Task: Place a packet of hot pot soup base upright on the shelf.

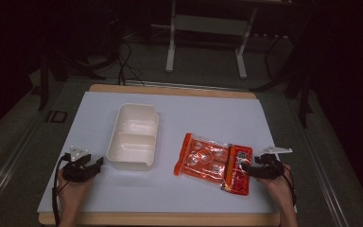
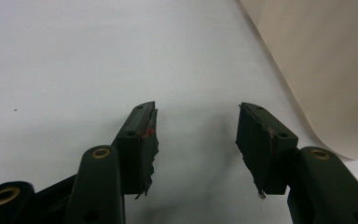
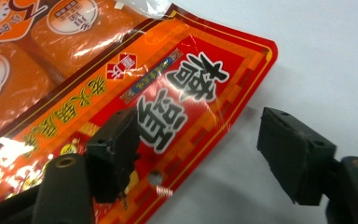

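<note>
**White table, snack packet at the right gripper**

Lying flat right of centre on the white table (image 1: 189, 113) is a glossy orange-red snack packet (image 1: 213, 162) with bold characters. Its end sits between the spread, released jaws of the right hand-held gripper (image 3: 200, 154). The left hand-held gripper (image 2: 196, 135), also released, rests beside a cream tray (image 1: 133, 136).

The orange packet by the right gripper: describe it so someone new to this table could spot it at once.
On the white table, look right of the cream two-compartment tray. The orange packet lies flat there, its red printed end toward the right gripper, whose open jaws straddle that end's edge. It is the one colourful thing here: glossy orange and red plastic with large characters, unlike the plain tray.
</note>
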Motion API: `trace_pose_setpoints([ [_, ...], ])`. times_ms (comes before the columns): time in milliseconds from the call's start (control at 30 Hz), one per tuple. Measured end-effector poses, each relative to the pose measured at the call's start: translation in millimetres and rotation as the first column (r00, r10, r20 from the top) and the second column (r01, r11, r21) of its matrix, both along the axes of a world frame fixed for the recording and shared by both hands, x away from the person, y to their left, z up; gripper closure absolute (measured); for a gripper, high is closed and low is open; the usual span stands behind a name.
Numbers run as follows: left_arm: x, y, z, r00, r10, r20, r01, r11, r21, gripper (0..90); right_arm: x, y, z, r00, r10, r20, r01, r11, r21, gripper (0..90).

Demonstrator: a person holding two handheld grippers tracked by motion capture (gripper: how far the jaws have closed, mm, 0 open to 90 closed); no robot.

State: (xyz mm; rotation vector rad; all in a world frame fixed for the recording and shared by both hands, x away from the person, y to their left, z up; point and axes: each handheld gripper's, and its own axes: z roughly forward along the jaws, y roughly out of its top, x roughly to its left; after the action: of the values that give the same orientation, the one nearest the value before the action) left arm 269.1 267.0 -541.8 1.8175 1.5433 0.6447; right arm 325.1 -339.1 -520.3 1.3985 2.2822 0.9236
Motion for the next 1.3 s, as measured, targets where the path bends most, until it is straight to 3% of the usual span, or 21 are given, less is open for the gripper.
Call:
trace_pose_setpoints([
  [133, 0.1, 0.0, -0.1, 1.0, 0.0, -0.001, 0.0, 1.0, -0.001, 47.8, 9.9, -0.4, -4.5, 0.9997, -0.021, -0.008, 0.021, 1.0, 0.01, 22.5],
  [233, 0.0, -0.6, -0.2, 1.0, -0.001, 0.0, 0.001, 1.0, 0.004, 47.6, 15.8, -0.8, -7.0, 0.9994, 0.005, -0.033, -0.002, 0.997, 0.073, 23.7],
  [300, -0.3, -1.0, -0.2, 1.0, -0.001, 0.001, 0.001, 1.0, 0.008, 47.5, 16.6, -0.6, -6.6, 0.9991, 0.015, -0.04, -0.011, 0.995, 0.099, 30.0],
  [367, -0.4, -1.3, -0.2, 1.0, -0.001, 0.001, 0.001, 0.9999, 0.013, 47.4, 16.4, -2.1, -6.0, 0.9976, 0.03, -0.062, -0.02, 0.988, 0.154, 32.3],
  [600, -0.5, -2.0, -0.2, 1.0, -0.003, 0.001, 0.003, 0.9998, 0.02, 47.1, 9.8, -5.8, -4.5, 0.9906, 0.083, -0.109, -0.06, 0.978, 0.201, 39.7],
  [733, -0.3, -2.4, -0.3, 1.0, -0.003, -0.001, 0.003, 0.9997, 0.023, 47.0, 6.4, -5.9, -5.5, 0.9787, 0.143, -0.147, -0.101, 0.959, 0.266, 44.4],
  [800, -0.1, -2.7, -0.5, 1.0, -0.003, -0.002, 0.003, 0.9997, 0.025, 47.0, 6.1, -3.2, -5.2, 0.975, 0.157, -0.157, -0.111, 0.957, 0.269, 47.9],
  [867, -0.2, -2.8, -0.5, 1.0, -0.002, -0.001, 0.002, 0.9997, 0.026, 46.9, 6.8, 1.1, -5.5, 0.9656, 0.198, -0.169, -0.139, 0.941, 0.308, 48.1],
  [933, -0.2, -2.8, -0.5, 1.0, -0.002, -0.001, 0.002, 0.9997, 0.026, 46.9, 8.2, 8.0, -6.1, 0.9571, 0.225, -0.182, -0.158, 0.933, 0.324, 49.5],
  [1000, -0.2, -3.0, -0.5, 1.0, -0.002, 0.0, 0.002, 0.9997, 0.026, 46.9, 10.1, 16.9, -7.2, 0.9518, 0.239, -0.193, -0.171, 0.935, 0.311, 49.0],
  [1067, -0.4, -3.0, -0.4, 1.0, -0.003, 0.002, 0.003, 0.9997, 0.026, 46.8, 13.1, 21.9, -6.3, 0.9469, 0.245, -0.208, -0.167, 0.928, 0.333, 48.3],
  [1200, -0.4, -3.3, -0.4, 1.0, -0.006, -0.001, 0.006, 0.9995, 0.03, 46.7, 14.6, 25.4, -4.1, 0.9426, 0.228, -0.244, -0.144, 0.937, 0.319, 54.1],
  [1300, -0.2, -3.7, -0.5, 1.0, -0.006, -0.002, 0.006, 0.9994, 0.033, 46.6, 13.9, 24.5, -5.1, 0.9371, 0.225, -0.267, -0.131, 0.935, 0.329, 57.3],
])
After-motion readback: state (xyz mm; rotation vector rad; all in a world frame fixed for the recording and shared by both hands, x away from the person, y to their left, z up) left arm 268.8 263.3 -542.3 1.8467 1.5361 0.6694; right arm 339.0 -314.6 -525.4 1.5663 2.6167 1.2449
